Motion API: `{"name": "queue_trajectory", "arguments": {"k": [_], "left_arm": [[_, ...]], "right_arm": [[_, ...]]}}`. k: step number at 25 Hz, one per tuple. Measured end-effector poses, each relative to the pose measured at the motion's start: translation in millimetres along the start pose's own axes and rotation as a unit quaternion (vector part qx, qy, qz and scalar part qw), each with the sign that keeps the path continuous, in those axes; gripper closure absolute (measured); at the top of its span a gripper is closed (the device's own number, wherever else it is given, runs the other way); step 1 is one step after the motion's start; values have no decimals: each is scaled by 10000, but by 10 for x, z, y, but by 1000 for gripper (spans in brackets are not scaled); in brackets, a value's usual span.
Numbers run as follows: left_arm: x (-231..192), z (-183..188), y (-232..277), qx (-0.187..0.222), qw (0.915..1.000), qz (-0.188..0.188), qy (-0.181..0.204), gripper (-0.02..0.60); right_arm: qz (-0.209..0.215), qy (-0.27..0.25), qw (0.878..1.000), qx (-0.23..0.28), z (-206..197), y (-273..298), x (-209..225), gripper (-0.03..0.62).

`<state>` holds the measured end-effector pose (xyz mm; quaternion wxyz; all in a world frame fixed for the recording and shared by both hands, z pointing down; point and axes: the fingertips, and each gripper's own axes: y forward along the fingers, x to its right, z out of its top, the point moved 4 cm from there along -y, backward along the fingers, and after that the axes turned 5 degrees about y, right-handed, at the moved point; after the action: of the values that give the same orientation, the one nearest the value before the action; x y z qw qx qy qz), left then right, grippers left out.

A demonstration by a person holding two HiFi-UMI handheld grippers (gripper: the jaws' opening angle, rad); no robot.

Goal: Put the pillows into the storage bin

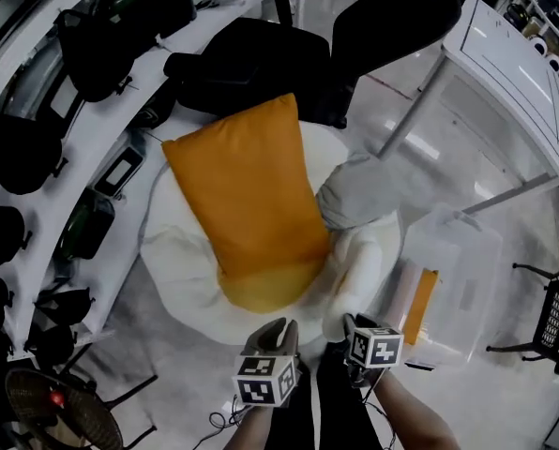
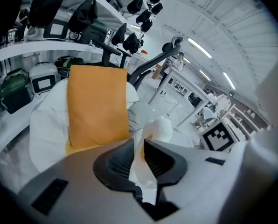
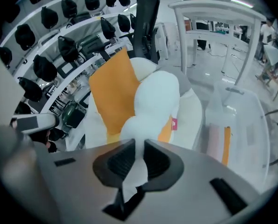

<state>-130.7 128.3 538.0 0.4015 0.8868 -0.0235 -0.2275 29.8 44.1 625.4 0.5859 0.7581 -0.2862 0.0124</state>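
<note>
Two grippers, left gripper [image 2: 138,157] and right gripper [image 3: 138,158], each pinch white pillow [image 1: 180,262] fabric. An orange pillow [image 1: 249,195] lies on the white pillow. A clear storage bin [image 1: 469,251] stands beside it.

We see only the rim of the round white cushion [image 1: 181,270], since its middle lies under the orange pillow [image 1: 247,195]. The near end of the white pillow [image 3: 153,101] disappears behind the grey bodies of the left gripper [image 2: 138,155] and right gripper [image 3: 138,160]. Through the cloudy wall of the storage bin [image 1: 467,251] we make out an orange-striped pale thing [image 1: 420,303] but cannot tell what it is, and the person's right forearm [image 1: 415,425] is cut off at the head view's bottom edge.
</note>
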Motion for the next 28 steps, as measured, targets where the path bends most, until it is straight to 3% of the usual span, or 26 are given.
{"name": "queue_trajectory", "arguments": {"k": [14,20,28], "left_arm": [[989,126,79,-347,9947,-570,784,512],[1625,144,335,-578,9846,-970,1337,514],[2572,186,638,-705,9681,-1394,1958,513]], "right_arm": [[459,538,9962,514,61,-897,273,553],[419,982,9897,953,161,-1332,730,553],[151,1794,9731,1434,-23,-1961,1585,551]]}}
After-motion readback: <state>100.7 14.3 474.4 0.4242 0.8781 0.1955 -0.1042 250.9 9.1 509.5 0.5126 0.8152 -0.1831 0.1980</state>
